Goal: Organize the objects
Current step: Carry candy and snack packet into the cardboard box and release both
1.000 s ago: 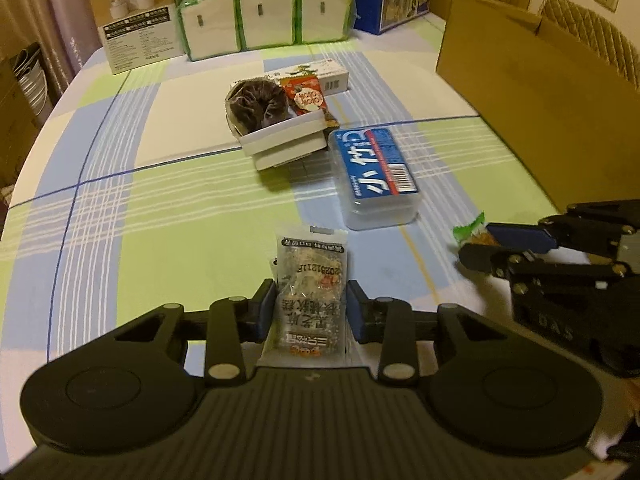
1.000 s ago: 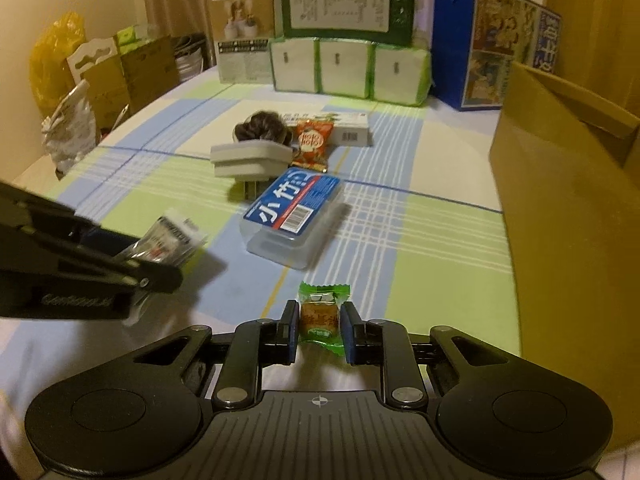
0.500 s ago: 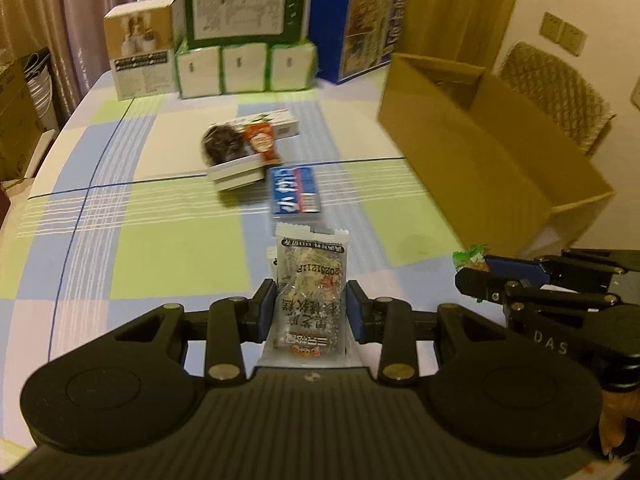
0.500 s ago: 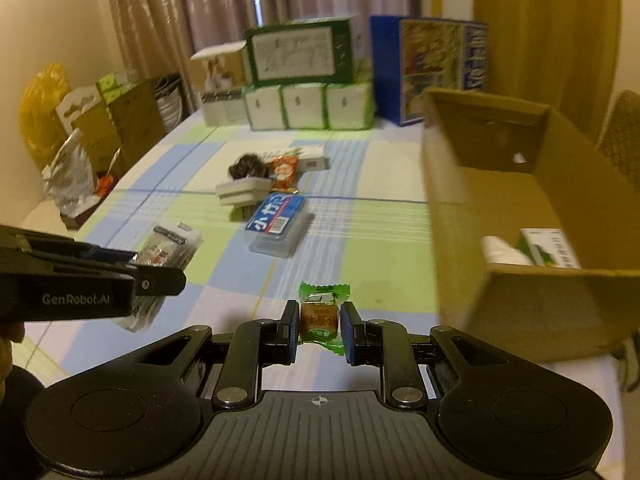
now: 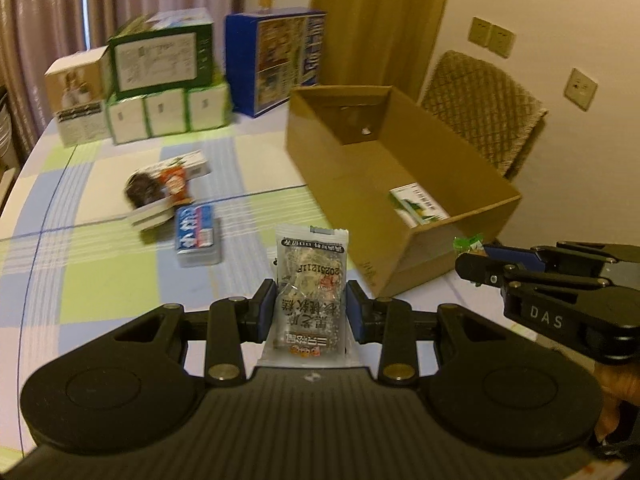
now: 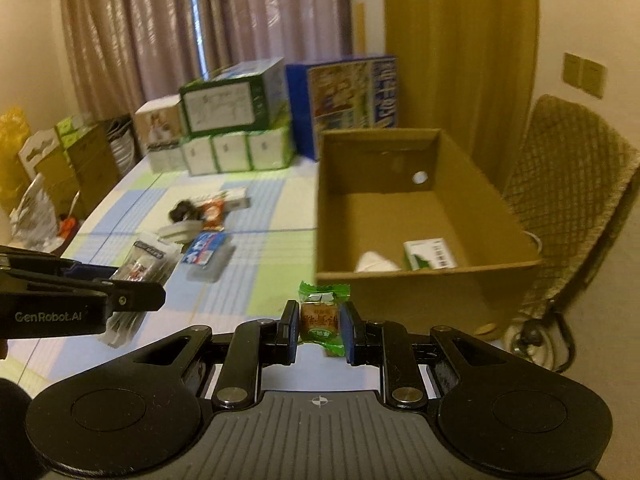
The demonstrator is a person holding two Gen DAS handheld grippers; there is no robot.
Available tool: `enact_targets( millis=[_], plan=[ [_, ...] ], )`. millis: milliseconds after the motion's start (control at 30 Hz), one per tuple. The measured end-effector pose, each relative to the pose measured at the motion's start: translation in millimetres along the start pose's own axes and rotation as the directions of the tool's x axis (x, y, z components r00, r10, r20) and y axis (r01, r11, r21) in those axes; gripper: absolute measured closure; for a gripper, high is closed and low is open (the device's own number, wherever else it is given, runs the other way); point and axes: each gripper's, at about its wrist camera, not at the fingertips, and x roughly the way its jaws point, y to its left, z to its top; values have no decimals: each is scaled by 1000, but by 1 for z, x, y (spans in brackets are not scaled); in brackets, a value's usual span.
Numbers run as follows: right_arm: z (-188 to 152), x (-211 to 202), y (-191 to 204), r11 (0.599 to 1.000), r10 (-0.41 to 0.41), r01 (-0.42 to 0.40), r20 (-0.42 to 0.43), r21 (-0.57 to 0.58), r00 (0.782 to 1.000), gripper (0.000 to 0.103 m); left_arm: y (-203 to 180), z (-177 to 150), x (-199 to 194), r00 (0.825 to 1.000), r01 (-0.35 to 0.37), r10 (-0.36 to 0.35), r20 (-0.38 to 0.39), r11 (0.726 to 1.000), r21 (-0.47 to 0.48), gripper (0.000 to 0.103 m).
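My left gripper (image 5: pixel 311 307) is shut on a clear snack packet (image 5: pixel 310 280) with black print, held above the table short of the open cardboard box (image 5: pixel 320 148). My right gripper (image 6: pixel 319 326) is shut on a small green-wrapped candy (image 6: pixel 322 316), raised in front of the same cardboard box (image 6: pixel 424 290). The right gripper (image 5: pixel 472 266) also shows at the right edge of the left wrist view. Inside the box lie a green-and-white carton (image 6: pixel 430 254) and a white object (image 6: pixel 374 262). On the tablecloth remain a blue-labelled plastic case (image 5: pixel 198 236), a dark bundle on a white box (image 5: pixel 146 200) and a red packet (image 5: pixel 174 178).
Stacked cartons (image 5: pixel 160 84) and a blue box (image 5: pixel 276 60) line the table's far edge. A woven chair (image 6: pixel 572 200) stands right of the cardboard box. Bags and boxes (image 6: pixel 36 184) crowd the floor at the left. Curtains hang behind.
Both grippers have risen and pulled back with their items, so the table items look smaller and the cardboard box's inside has come into view.
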Motion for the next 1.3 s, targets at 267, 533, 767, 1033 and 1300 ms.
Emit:
enact_targets(
  millis=[267,533,767,1033,1300],
  plan=[
    [7,-16,-38,998,-45,44,25,40,999,84,-37,22,3,999,50,-51,11,998,45,72],
    [23,-20,-67,996,-75,73,43,43,996,84,-67,49,19,994,106,-107,12,991,84,71],
    [52,-5,-95,995,-59,56,48,77,997,84,-85,78,42,992,125,-128,18,984,127,72],
    [75,26,-120,994,-67,63,40,91,997,84,-92,105,83,993,122,-122,-8,981,151,71],
    [81,61,-135,994,-70,70,1,88,998,84,-97,111,124,992,120,-112,-51,975,186,71]
  ],
)
